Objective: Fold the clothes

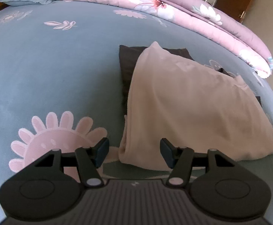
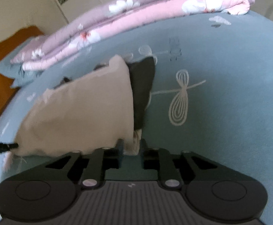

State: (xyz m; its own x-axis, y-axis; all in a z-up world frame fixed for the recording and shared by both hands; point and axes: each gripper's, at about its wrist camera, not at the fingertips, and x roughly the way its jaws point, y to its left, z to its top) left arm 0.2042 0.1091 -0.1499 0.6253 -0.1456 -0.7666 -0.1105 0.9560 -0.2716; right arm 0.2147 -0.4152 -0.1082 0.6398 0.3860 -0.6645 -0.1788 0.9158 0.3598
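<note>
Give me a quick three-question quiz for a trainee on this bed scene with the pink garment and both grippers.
1. True or false: the left gripper is clamped on the pink garment.
2. What lies under the pink garment? A) a dark garment B) a white towel C) a striped pillow
3. Fill in: the folded floral quilt lies along the ___ edge of the blue bedsheet.

Key: 1. False; its jaws stand open around the garment's near corner, pads not pressing. 2. A. 3. Far.
</note>
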